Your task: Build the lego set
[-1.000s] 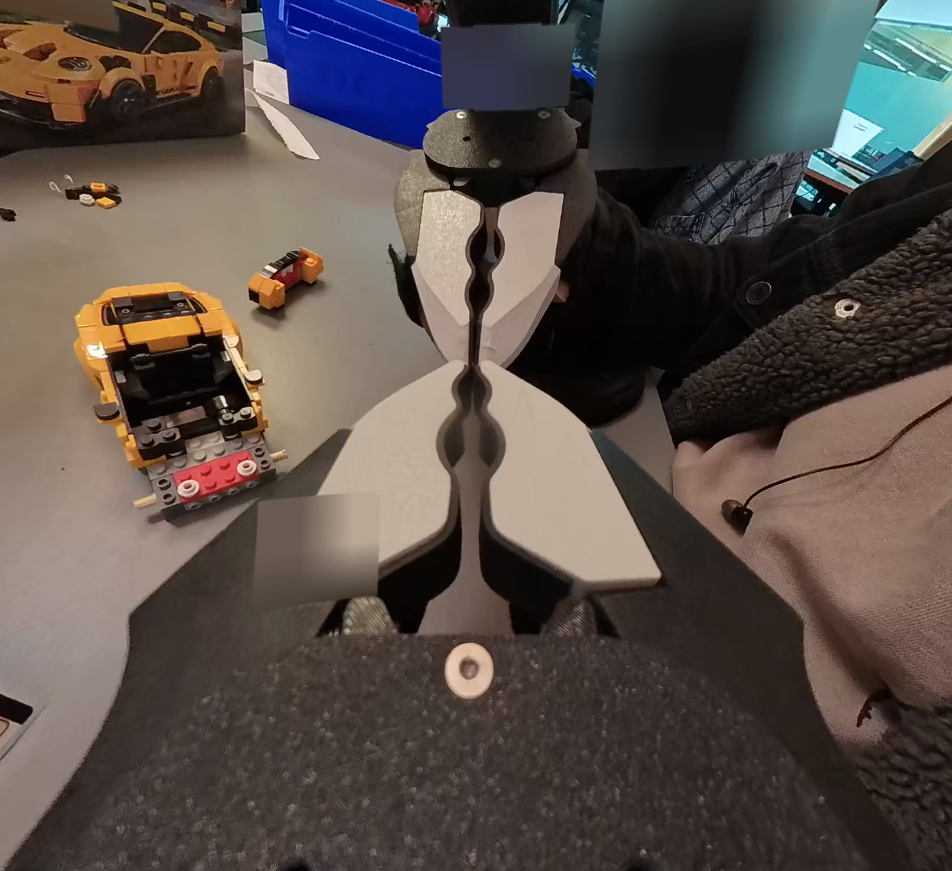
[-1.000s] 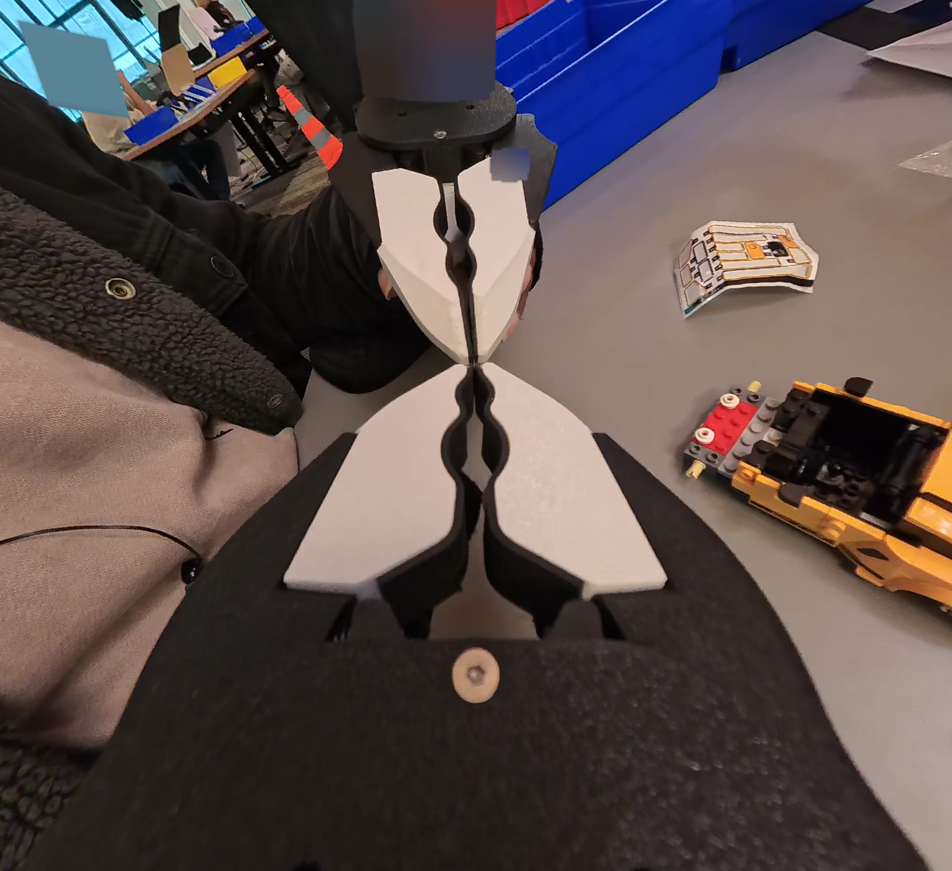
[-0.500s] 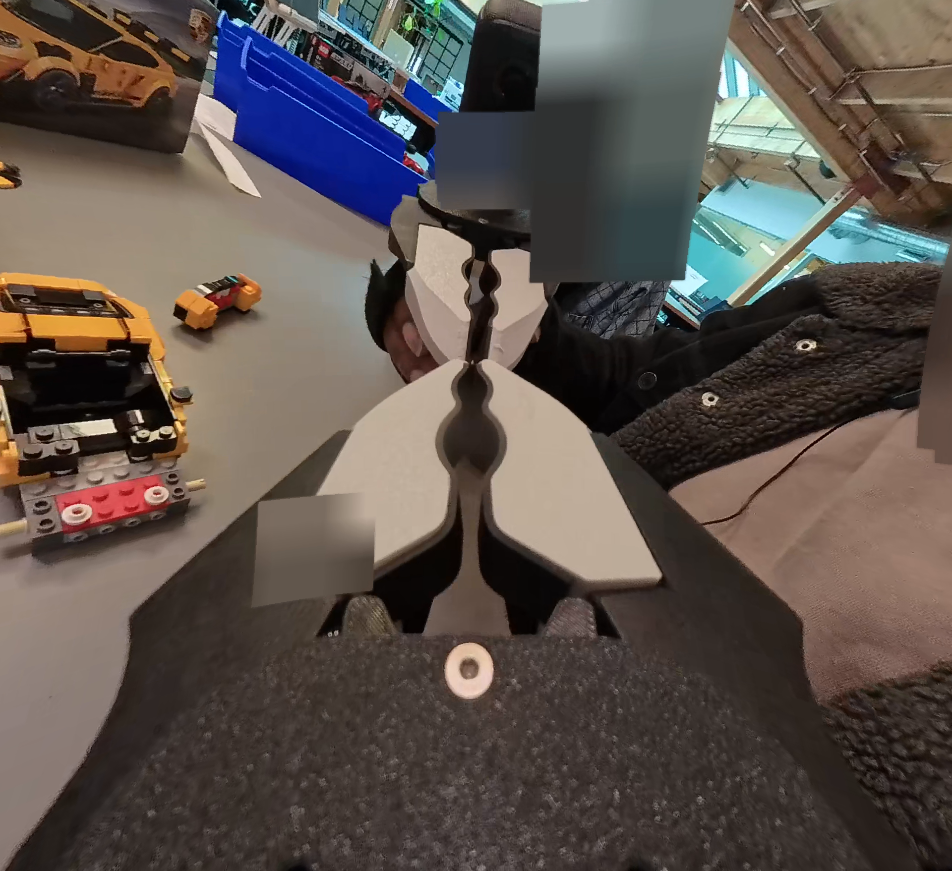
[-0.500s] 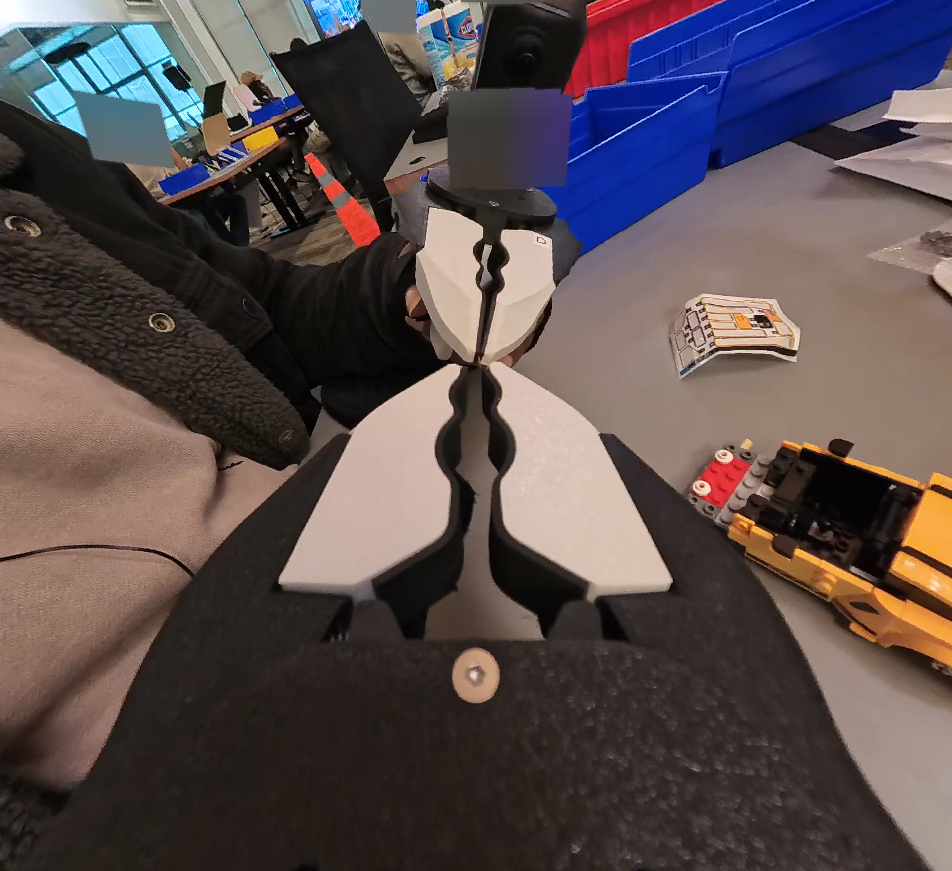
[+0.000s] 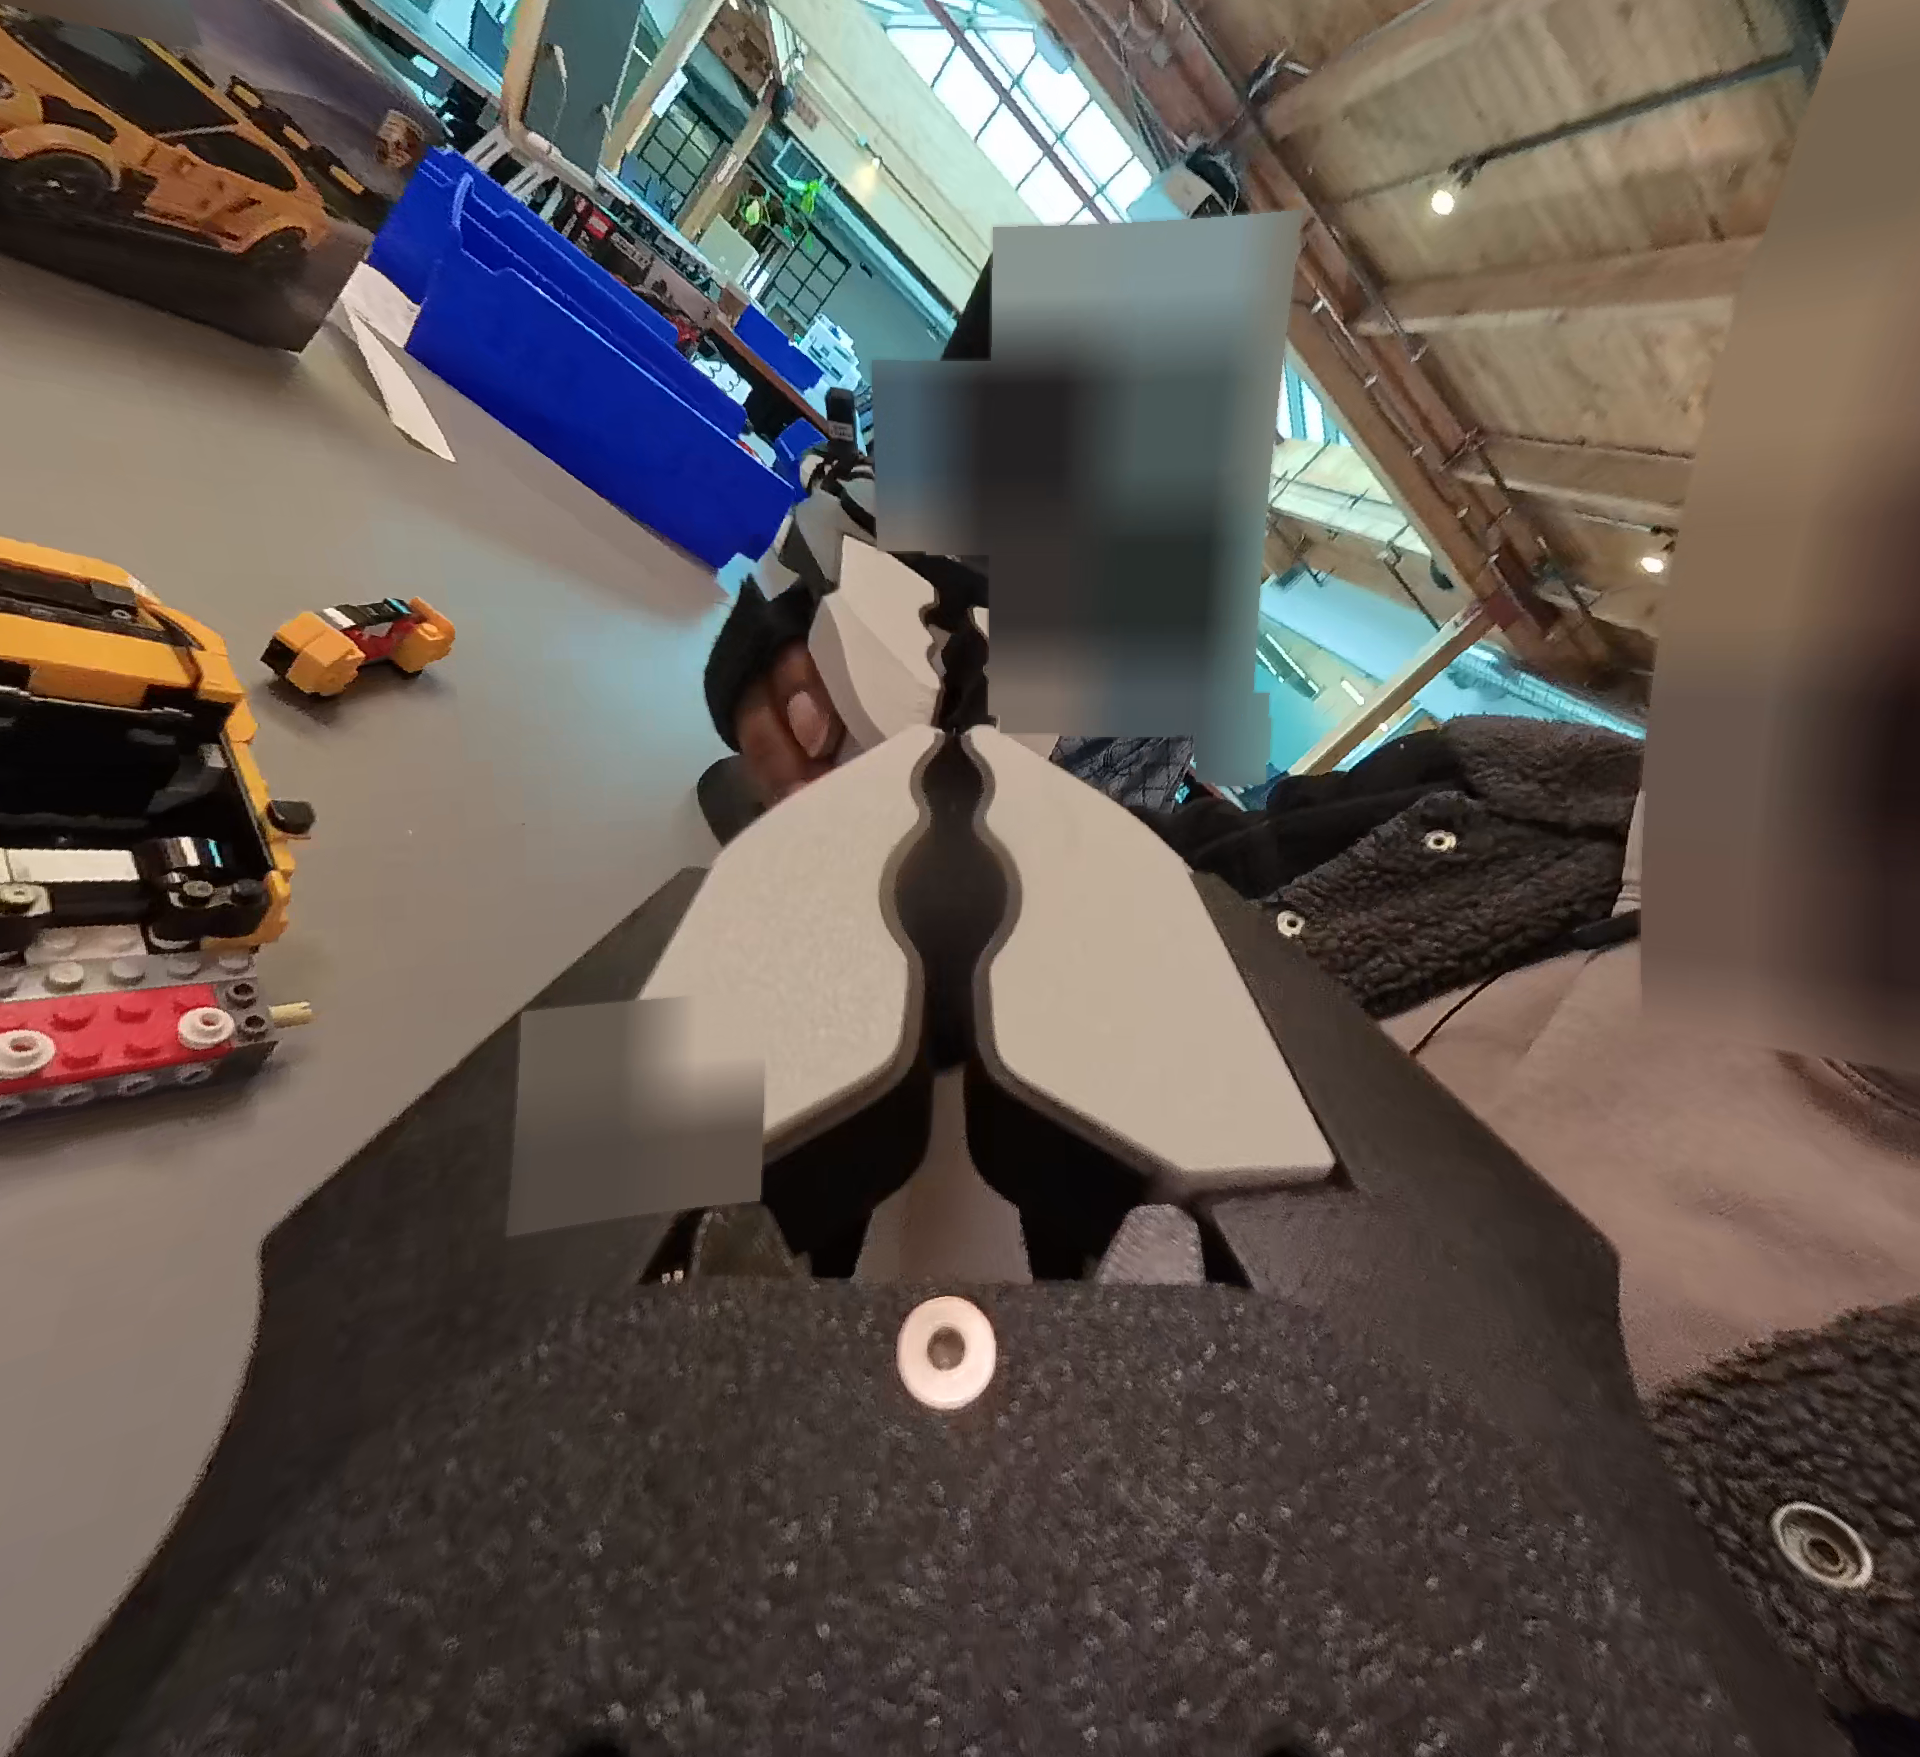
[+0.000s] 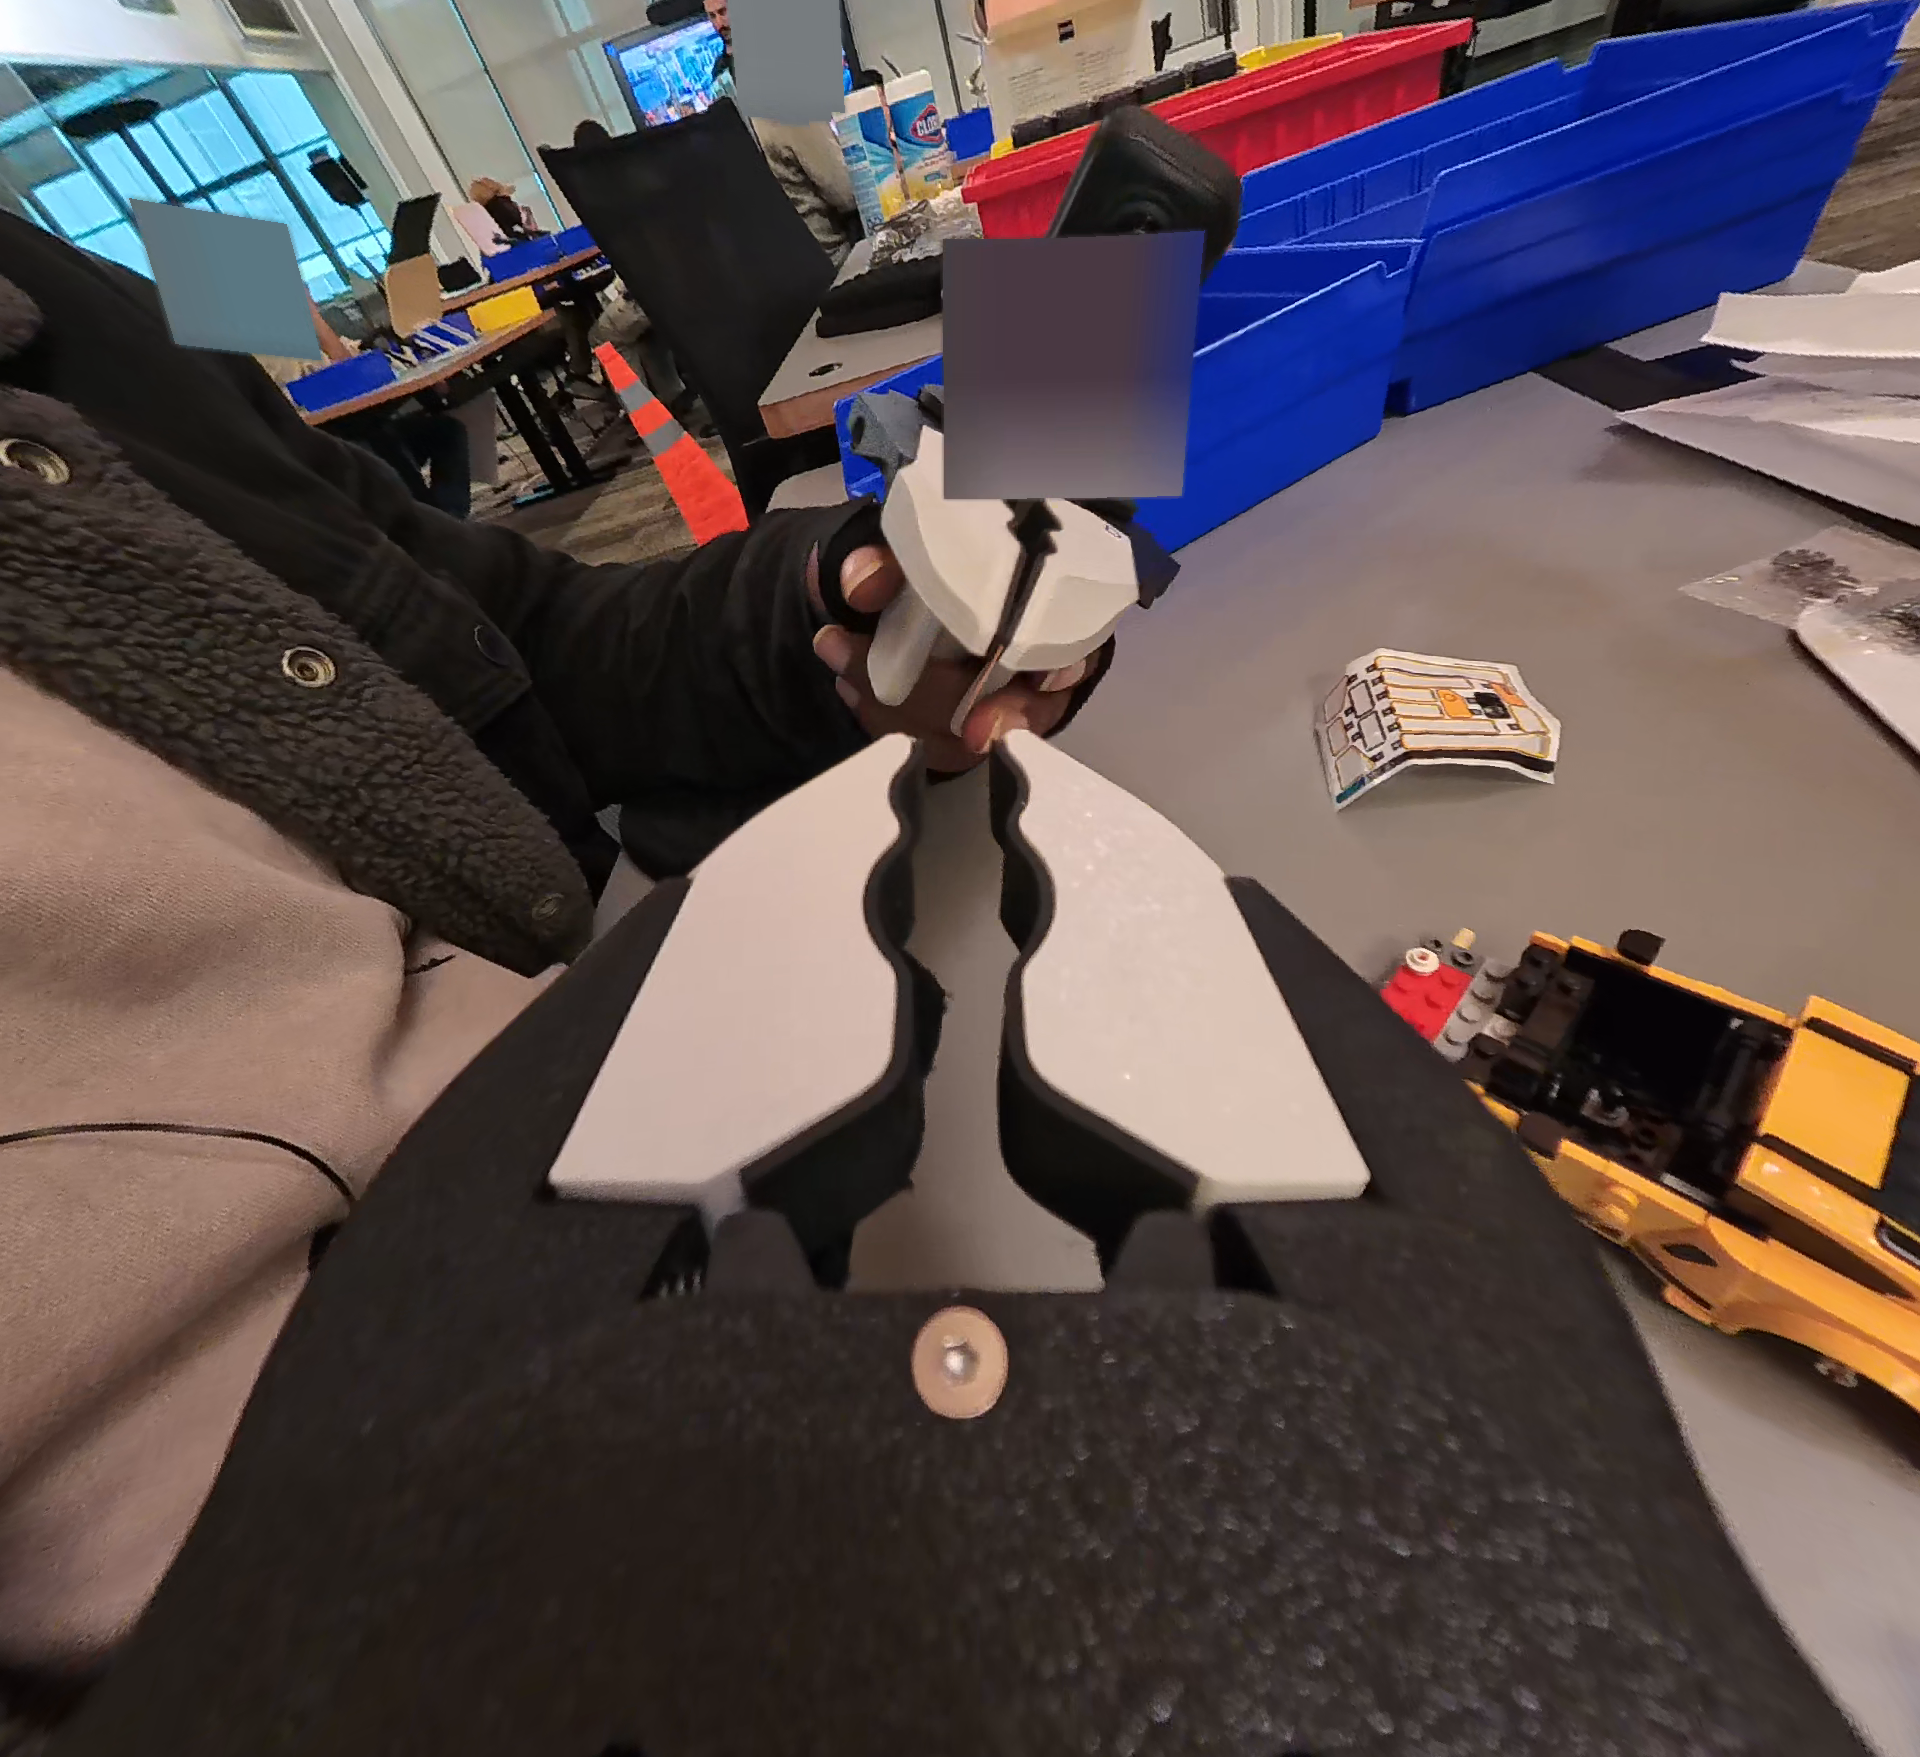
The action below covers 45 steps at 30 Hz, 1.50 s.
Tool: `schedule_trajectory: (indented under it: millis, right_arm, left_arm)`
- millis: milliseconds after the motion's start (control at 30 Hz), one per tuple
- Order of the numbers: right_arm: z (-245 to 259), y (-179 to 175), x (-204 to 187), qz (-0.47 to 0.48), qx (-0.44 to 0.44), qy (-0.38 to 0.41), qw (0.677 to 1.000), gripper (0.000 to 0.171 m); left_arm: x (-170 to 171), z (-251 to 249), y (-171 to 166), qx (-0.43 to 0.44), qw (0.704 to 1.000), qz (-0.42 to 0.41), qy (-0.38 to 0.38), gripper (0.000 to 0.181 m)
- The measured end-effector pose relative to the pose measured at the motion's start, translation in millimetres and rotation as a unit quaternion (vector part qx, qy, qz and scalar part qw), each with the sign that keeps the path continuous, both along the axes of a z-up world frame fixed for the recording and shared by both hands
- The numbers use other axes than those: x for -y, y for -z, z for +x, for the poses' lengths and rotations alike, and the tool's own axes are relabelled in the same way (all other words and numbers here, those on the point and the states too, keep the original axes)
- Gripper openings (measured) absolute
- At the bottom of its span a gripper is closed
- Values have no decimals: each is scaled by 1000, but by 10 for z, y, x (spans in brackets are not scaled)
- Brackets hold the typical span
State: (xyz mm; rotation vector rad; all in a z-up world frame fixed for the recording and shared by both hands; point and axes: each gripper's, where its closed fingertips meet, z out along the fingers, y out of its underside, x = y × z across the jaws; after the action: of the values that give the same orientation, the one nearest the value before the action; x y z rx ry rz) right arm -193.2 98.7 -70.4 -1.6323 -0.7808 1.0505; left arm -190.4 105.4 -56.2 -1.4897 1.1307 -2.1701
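Lego car point(image 5: 125, 834) on worktop point(image 5: 499, 772), long axis lengthwise, at nine o'clock of clenched, empty left gripper point(image 5: 948, 751), at three o'clock of slightly parted, empty right gripper point(image 6: 951, 757); neither clearly nearer

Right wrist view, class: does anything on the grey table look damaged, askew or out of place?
Yes. The white sticker sheet with orange and black outlines lies crumpled and curled up, not flat. The half-built orange brick car has no roof, so its black interior is open, and its red plate sits exposed at one end; that is unfinished, not broken.
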Motion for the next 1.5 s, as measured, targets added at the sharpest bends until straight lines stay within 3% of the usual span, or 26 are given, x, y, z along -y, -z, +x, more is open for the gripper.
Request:
schedule_trajectory:
  millis: [267, 1133, 1300, 1333, 1500]
  right_arm:
    - [-21, 30, -64, -23, -14, 16, 1000, 2]
    - [-15, 45, -83, -30, -7, 23, 999, 0]
    - [-10, 52, -51, -36, 1, 12, 999, 0]
    - [-2, 65, -55, -36, 6, 14, 999, 0]
    - [17, 137, -68, -42, 24, 16, 999, 0]
  left_arm:
    - [-23, 19, 25, -3, 1000, -2, -11, 0]
    - [-8, 32, 48, -5, 1000, 20, -18, 0]
    - [48, 5, 64, -4, 996, 92, -13, 1]
    - [45, 1, 77, -9, 993, 113, -17, 13]
    - [77, -18, 198, -38, 976, 213, -15, 23]
